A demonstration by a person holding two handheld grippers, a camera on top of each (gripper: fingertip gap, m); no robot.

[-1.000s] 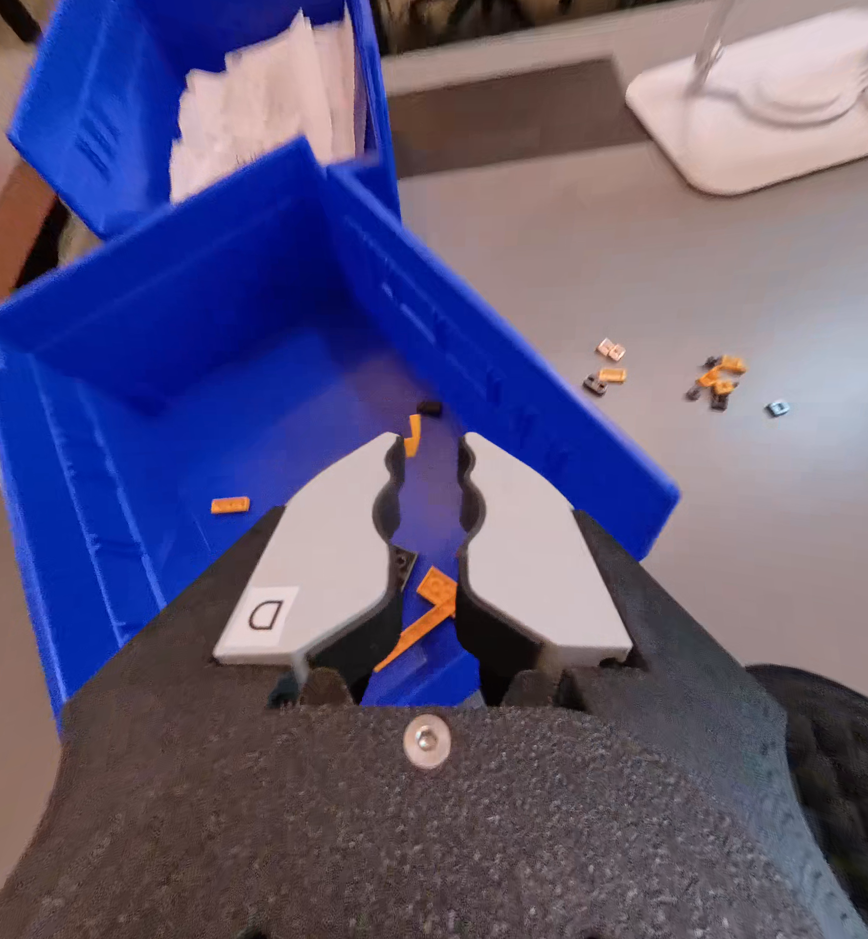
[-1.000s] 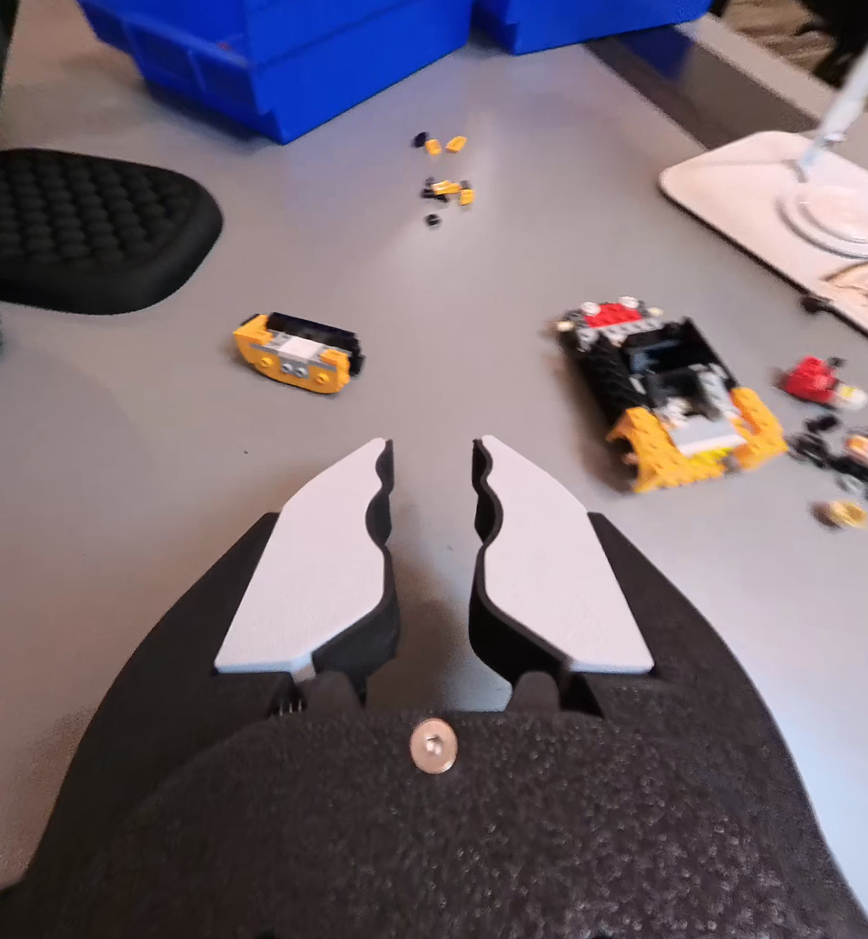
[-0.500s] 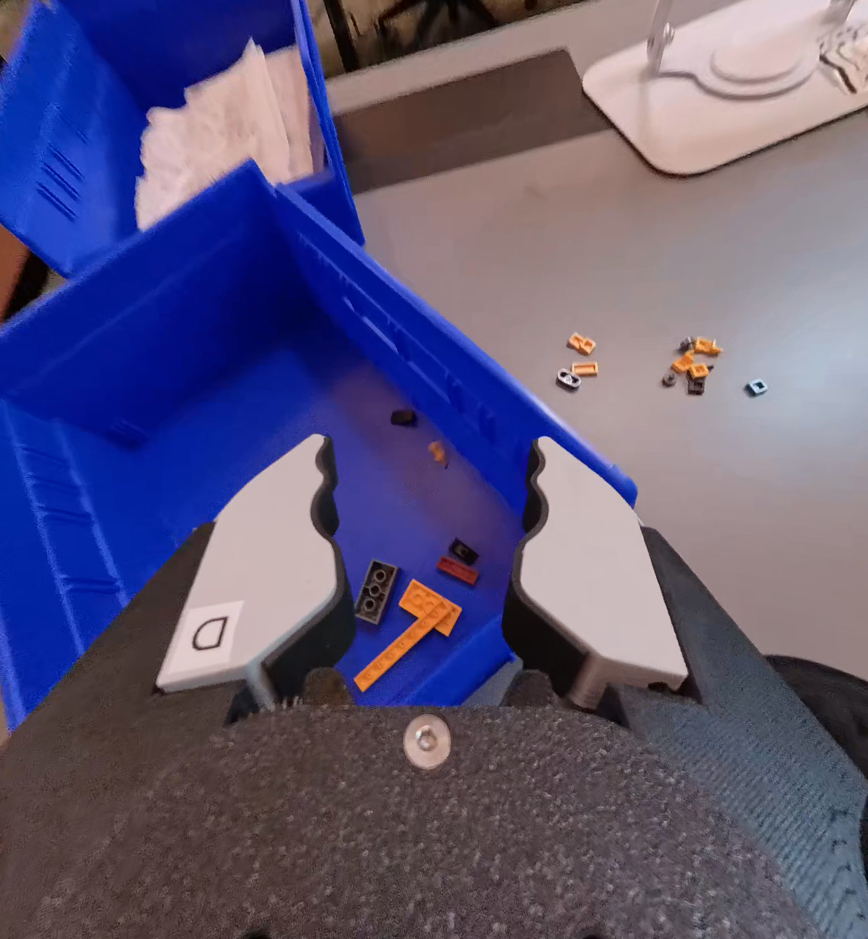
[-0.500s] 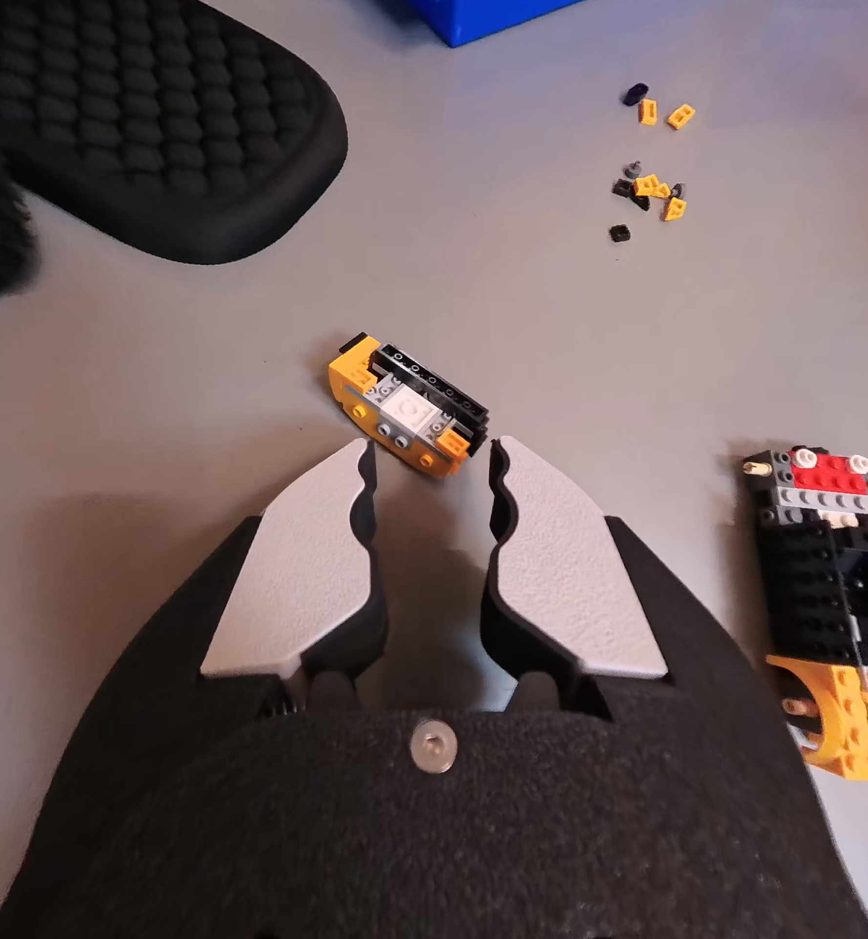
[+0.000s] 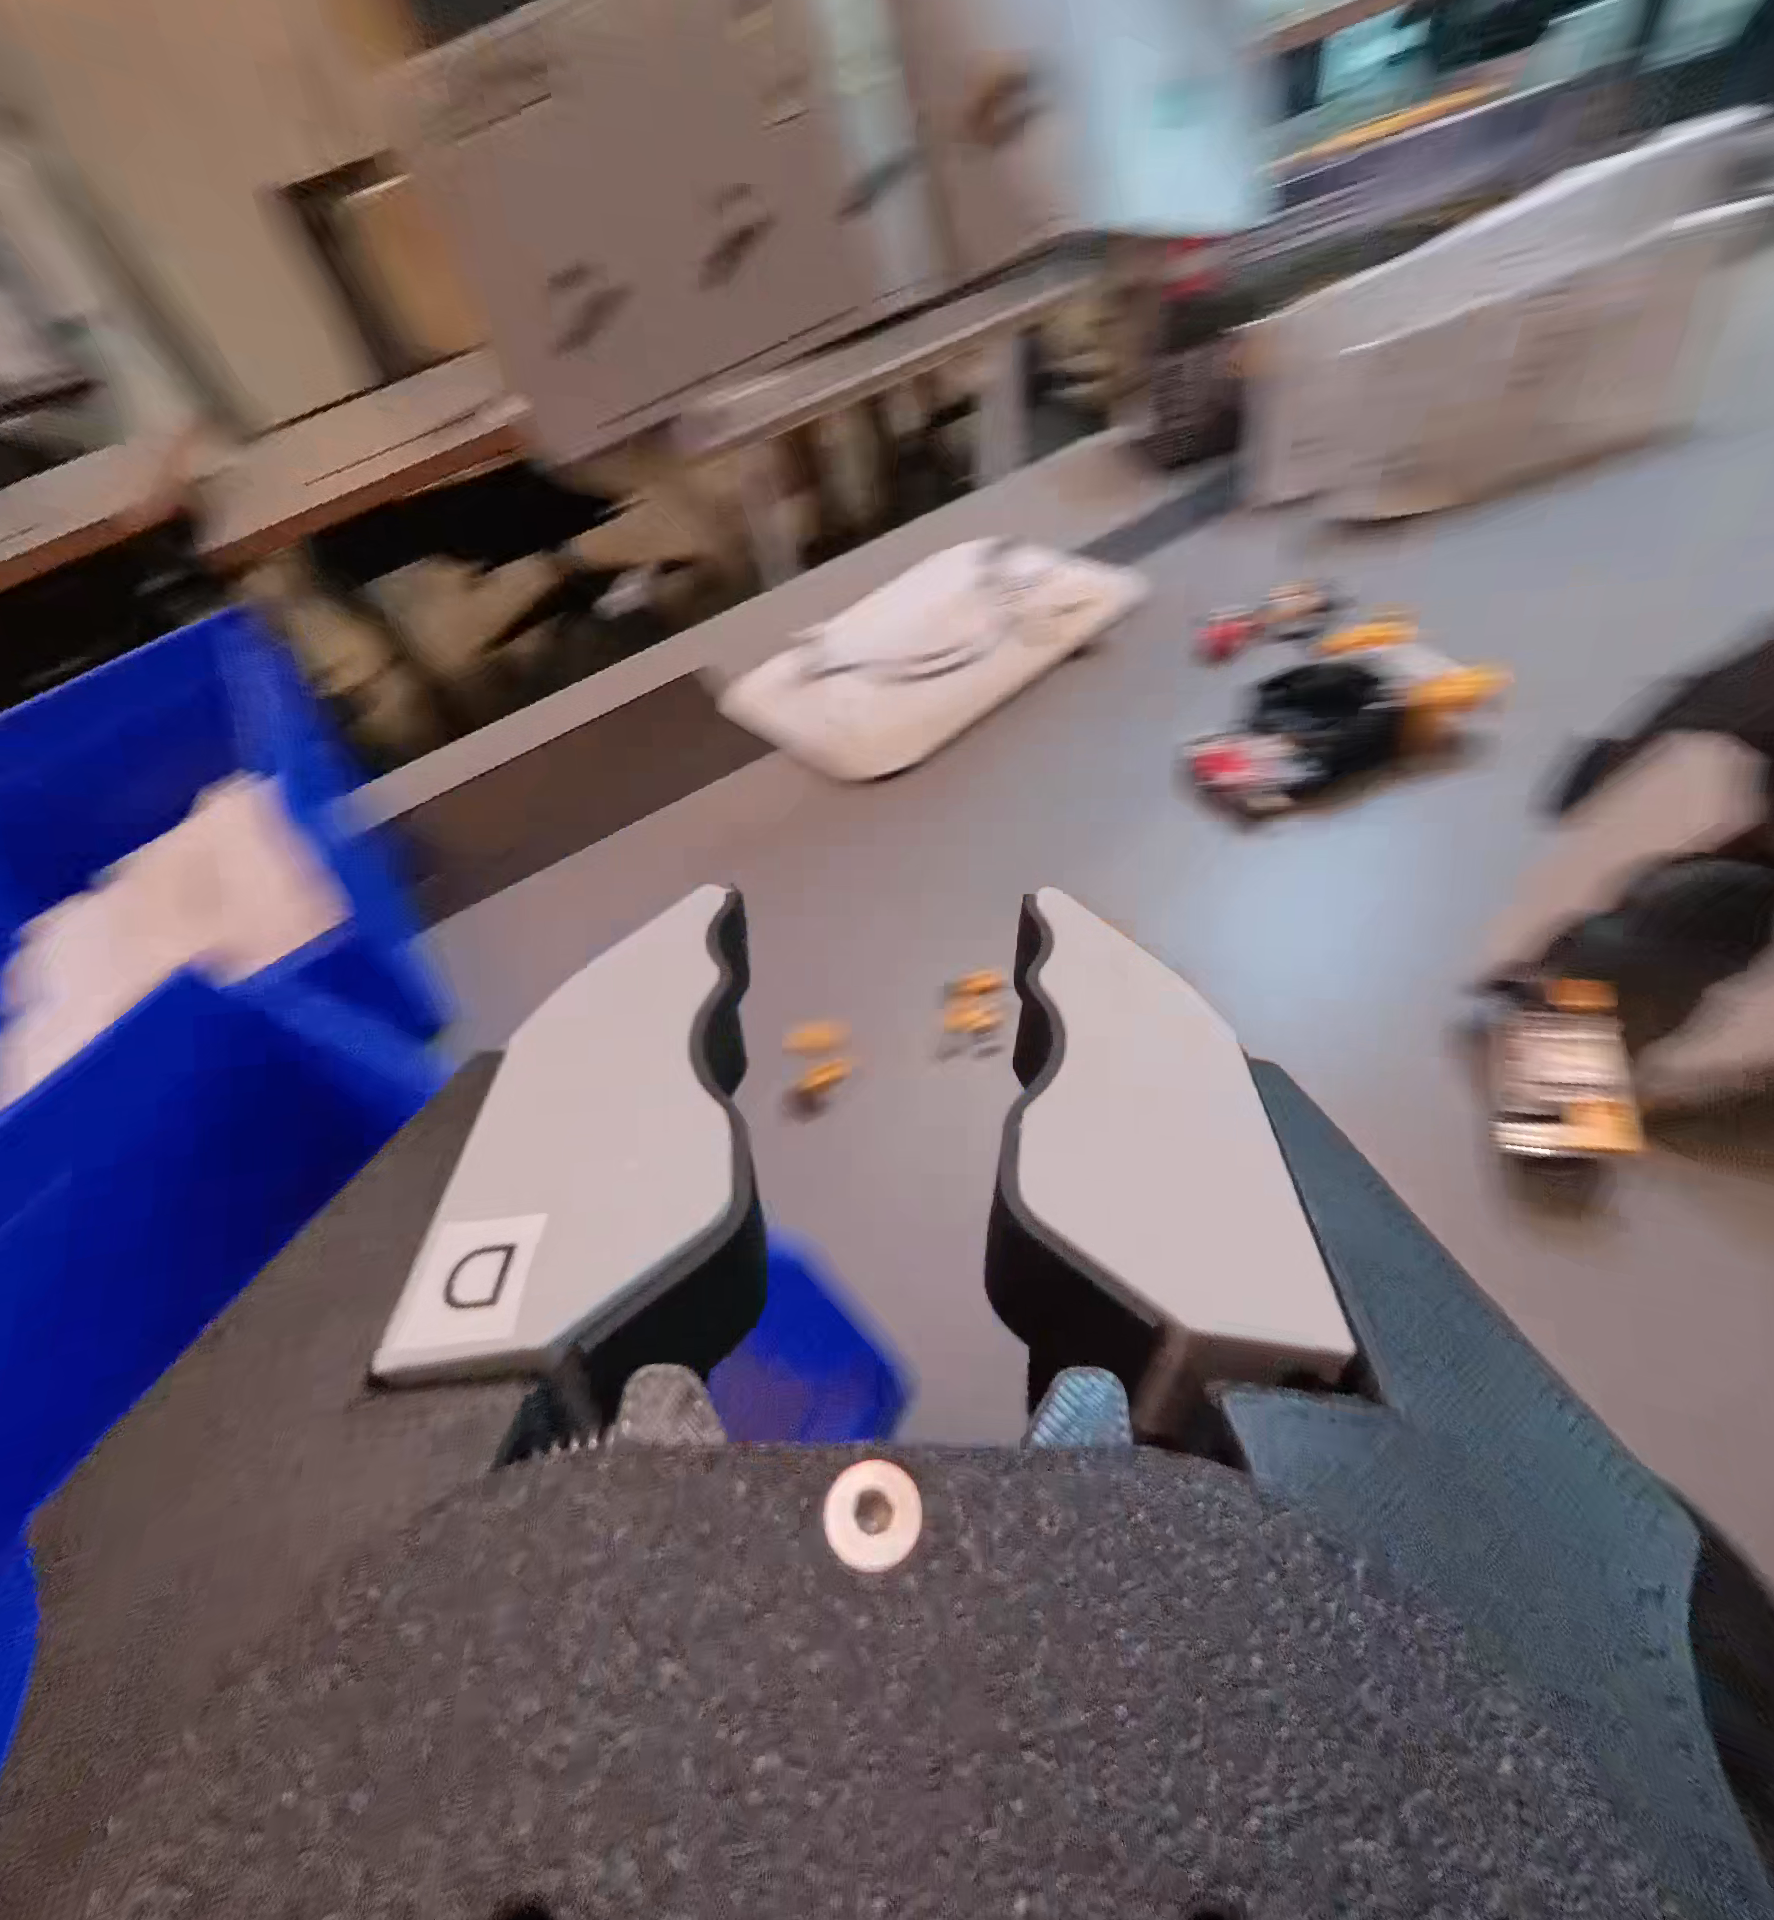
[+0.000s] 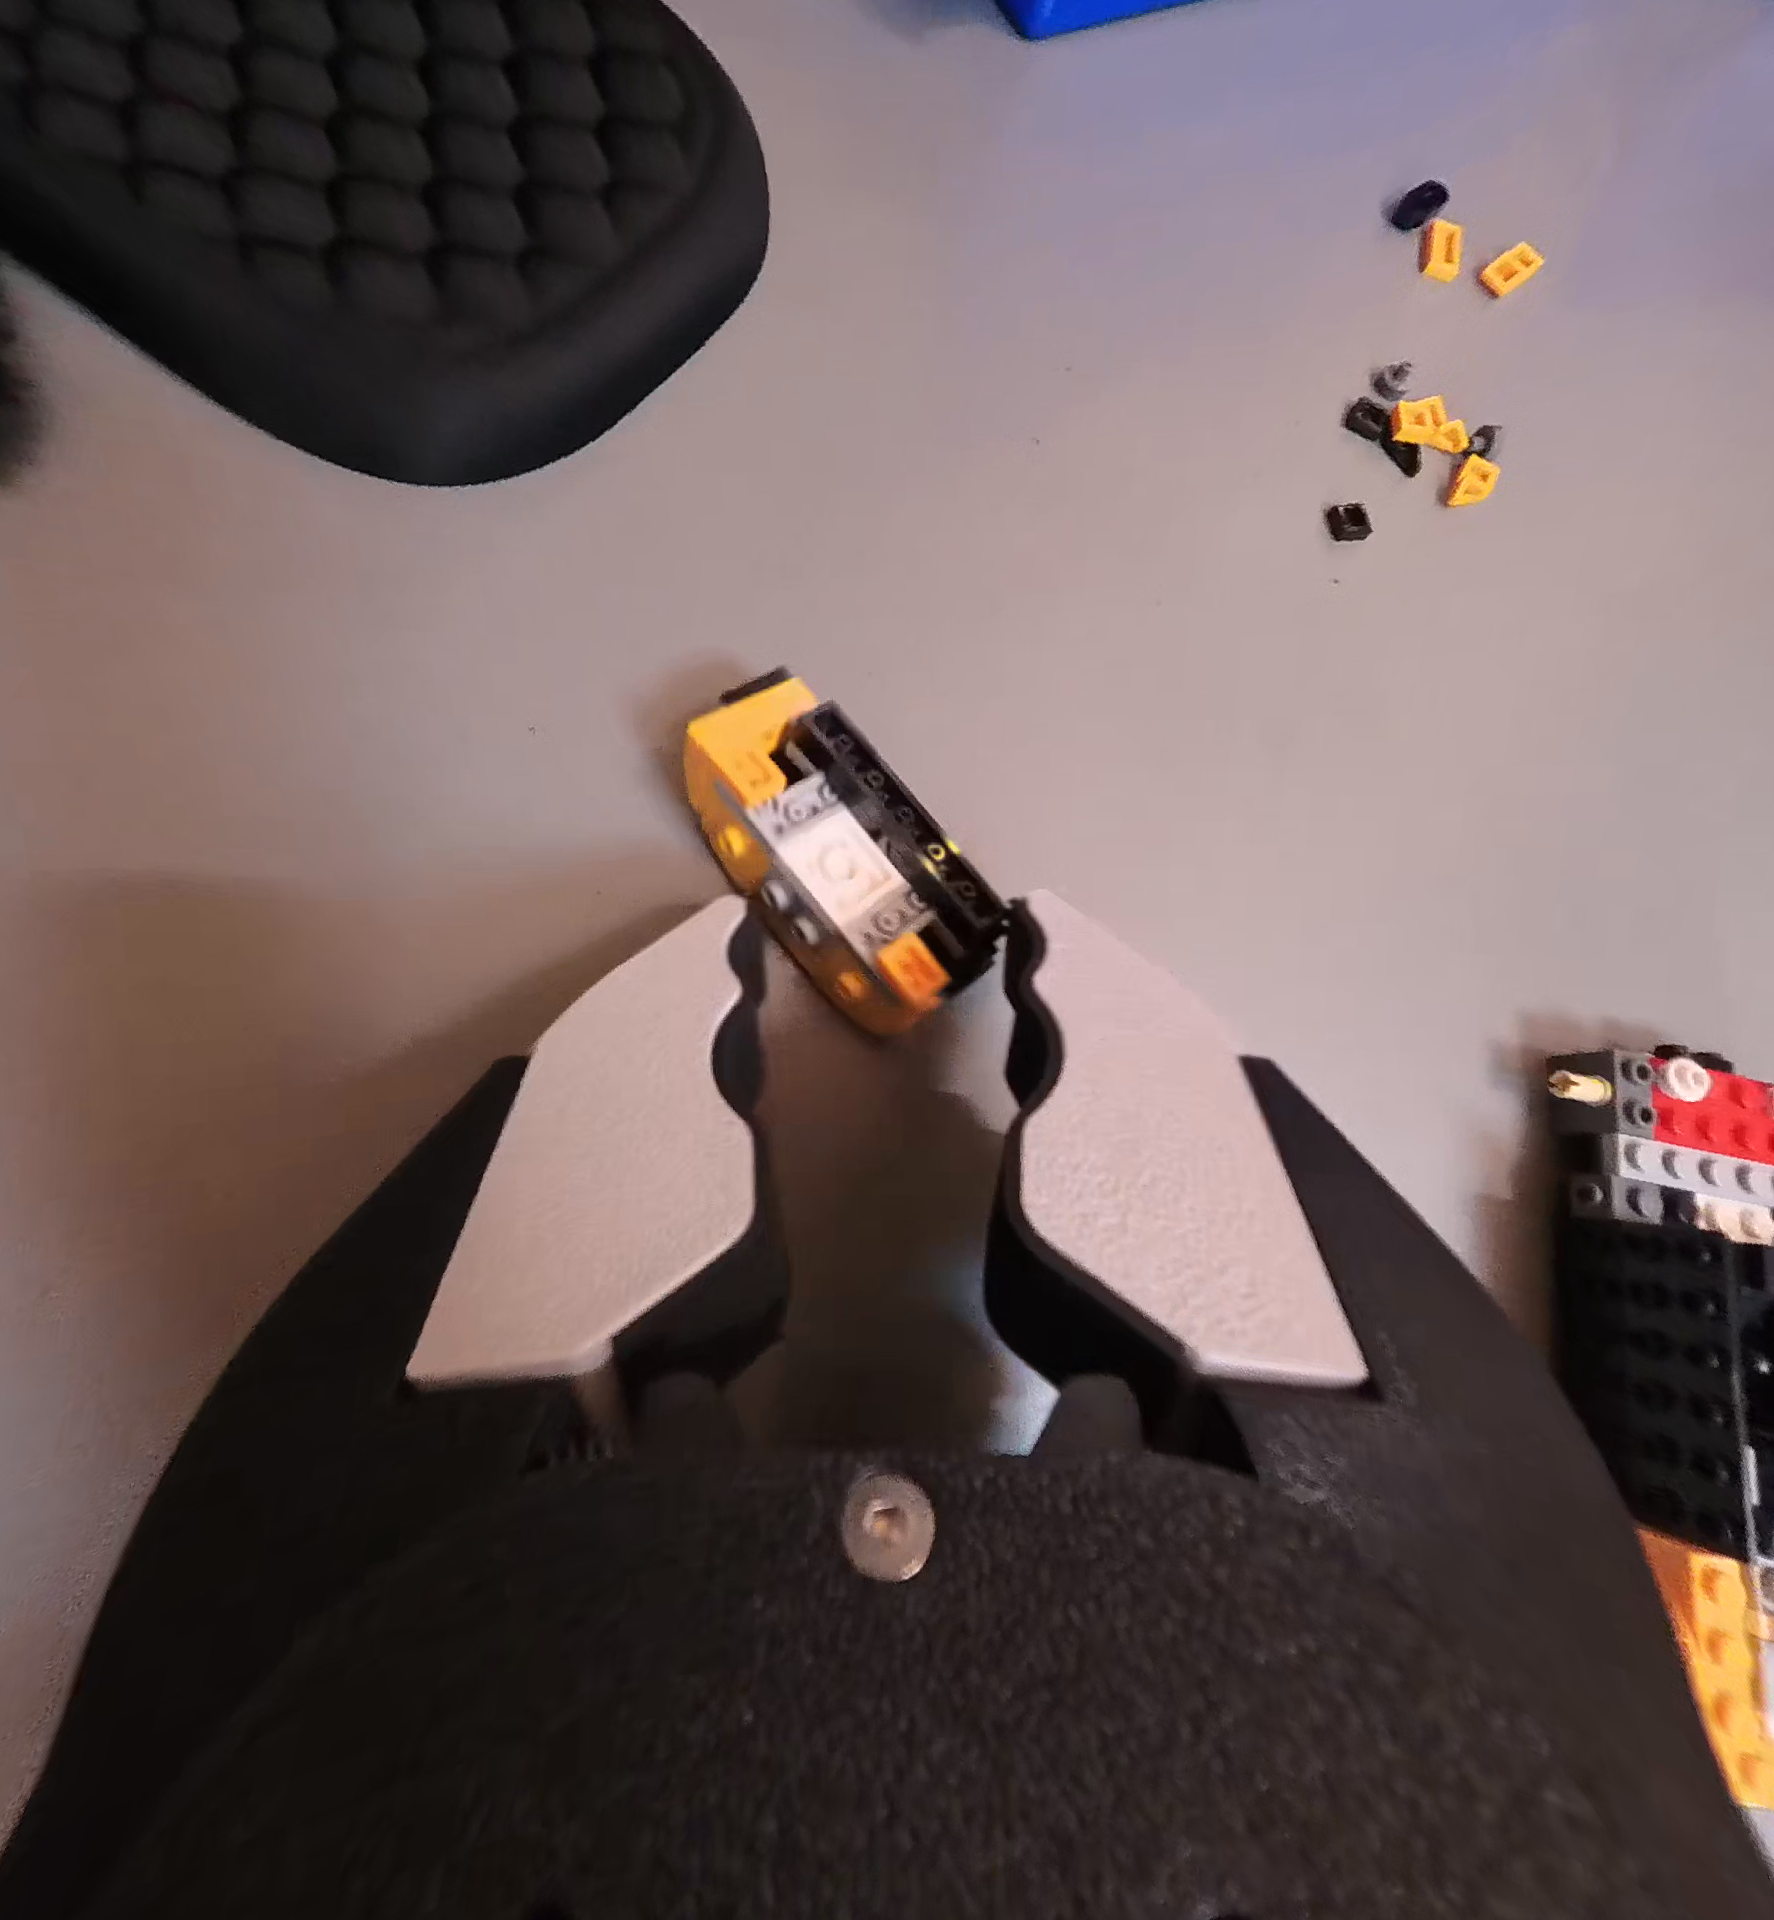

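My right gripper (image 6: 883, 914) is open, low over the grey table (image 6: 1174, 727). Its fingertips (image 6: 1070, 956) stand on either side of the near end of a small yellow, black and white brick assembly (image 6: 831, 831). The assembly lies slantwise across the gap, and its black corner touches the right tip. My left gripper (image 5: 878, 914) is open and empty, raised above the table beside the blue bin (image 5: 83, 1195). Small orange pieces (image 5: 821, 1049) lie on the table far below its jaws. The left wrist view is blurred by motion.
A larger black, red and yellow brick vehicle (image 6: 1693, 1299) lies at the right. Loose orange and black bits (image 6: 1423, 426) lie at the far right. A black dimpled pad (image 6: 343, 208) sits at the far left. A white flat base (image 5: 924, 665) and white paper (image 5: 166, 914) in a bin lie beyond. About 25 centimetres separates my left fingertips from my right.
My left gripper opened over the bin, lifted out and swung right, its jaws narrowing a little. My right gripper closed in on the small assembly, which has turned between the tips.
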